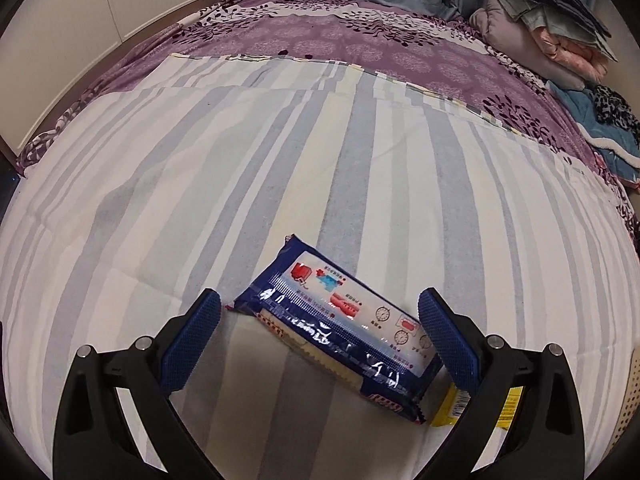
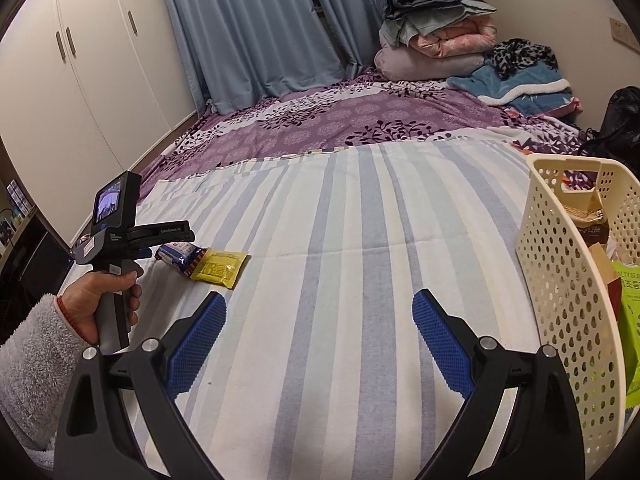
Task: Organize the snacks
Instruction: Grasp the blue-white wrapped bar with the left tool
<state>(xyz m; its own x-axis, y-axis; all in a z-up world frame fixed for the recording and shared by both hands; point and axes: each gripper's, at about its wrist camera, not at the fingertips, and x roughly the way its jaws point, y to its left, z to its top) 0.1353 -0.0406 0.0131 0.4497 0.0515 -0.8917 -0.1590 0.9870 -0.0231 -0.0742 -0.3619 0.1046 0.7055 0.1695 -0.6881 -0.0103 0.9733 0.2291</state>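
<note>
Left gripper [image 1: 320, 336] gapes wide around the blue packet [image 1: 340, 328], seemingly not touching; right gripper [image 2: 320, 334] wide, empty, beside the basket [image 2: 568, 304].

Glossy plastic snack packet [image 1: 340, 320] – matt striped cloth sheet [image 1: 200, 200] beneath.

Mostly hidden behind the right finger of the left gripper [image 1: 319, 312]: a yellow packet [image 1: 452, 408], only a corner and a strip showing. Print on the blue packet [image 1: 340, 320] between those fingers too blurred to read. Cut off by the frame right of the right gripper [image 2: 319, 312]: the cream basket [image 2: 560, 280]. Half buried inside it, a green packet [image 2: 630, 320], lettering clipped. Far end of the left gripper, seen beyond the right one, hidden behind the hand [image 2: 102, 300].
</note>
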